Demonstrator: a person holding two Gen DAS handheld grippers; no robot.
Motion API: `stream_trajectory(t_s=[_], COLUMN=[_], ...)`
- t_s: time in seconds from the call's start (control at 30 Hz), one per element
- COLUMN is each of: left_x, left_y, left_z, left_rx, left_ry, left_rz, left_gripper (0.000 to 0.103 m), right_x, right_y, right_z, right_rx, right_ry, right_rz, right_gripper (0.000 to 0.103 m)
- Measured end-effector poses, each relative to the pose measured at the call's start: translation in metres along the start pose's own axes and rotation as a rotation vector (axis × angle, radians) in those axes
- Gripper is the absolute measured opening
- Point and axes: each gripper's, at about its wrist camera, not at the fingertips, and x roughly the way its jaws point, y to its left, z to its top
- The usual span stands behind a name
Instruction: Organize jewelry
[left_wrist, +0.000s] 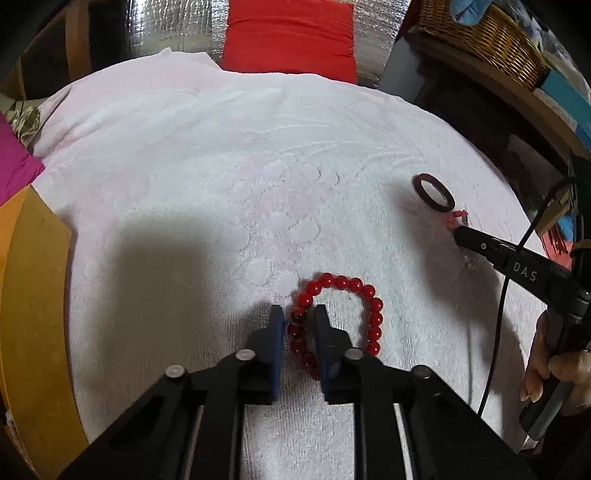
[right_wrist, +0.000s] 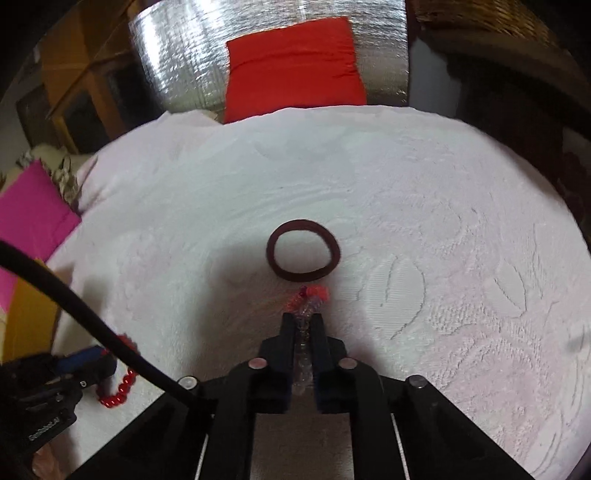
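A red bead bracelet (left_wrist: 347, 310) lies on the white towel (left_wrist: 221, 166). My left gripper (left_wrist: 299, 314) straddles its left side, jaws close on the beads. It also shows in the right wrist view (right_wrist: 120, 387). My right gripper (right_wrist: 303, 321) is shut on a clear bead bracelet with a pink-red tassel (right_wrist: 308, 295), just in front of a dark brown hair tie (right_wrist: 303, 251). In the left wrist view the right gripper (left_wrist: 460, 230) sits at the right, with the tassel (left_wrist: 456, 218) and hair tie (left_wrist: 434, 192) beyond it.
A red cushion (left_wrist: 291, 37) leans on a silver foil panel (right_wrist: 177, 55) behind the towel. A magenta cloth (left_wrist: 14, 162) and orange surface (left_wrist: 33, 295) lie left. A wicker basket (left_wrist: 487, 40) stands on a shelf at the right.
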Motion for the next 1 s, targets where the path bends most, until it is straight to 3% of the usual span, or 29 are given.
stream_trajectory(t_s=[0.33, 0.5, 0.57, 0.63, 0.73, 0.9, 1.0], left_x=[-0.03, -0.021, -0.017, -0.014, -0.011, -0.008, -0.007], left_y=[-0.004, 0.005, 0.01, 0.01, 0.004, -0.011, -0.023], left_z=[0.001, 0.002, 0.0, -0.001, -0.002, 0.0, 0.0], left_rx=[0.014, 0.025, 0.019, 0.018, 0.042, 0.064, 0.093], left_ry=[-0.074, -0.048, -0.026, -0.012, -0.012, -0.015, -0.025], left_rz=[-0.071, -0.002, 0.009, 0.011, 0.04, 0.029, 0.022], left_gripper=[0.009, 0.012, 0.023, 0.051, 0.054, 0.068, 0.069], right_x=[-0.015, -0.014, -0.009, -0.006, -0.001, 0.002, 0.001], right_y=[-0.025, -0.025, -0.025, -0.028, -0.031, -0.037, -0.038], right_z=[0.006, 0.004, 0.003, 0.001, -0.002, -0.002, -0.003], right_rx=[0.118, 0.131, 0.135, 0.141, 0.158, 0.179, 0.176], right_ry=[-0.009, 0.009, 0.028, 0.044, 0.062, 0.067, 0.067], right_rz=[0.123, 0.14, 0.142, 0.147, 0.158, 0.184, 0.188], right_gripper=[0.008, 0.008, 0.008, 0.008, 0.008, 0.008, 0.009])
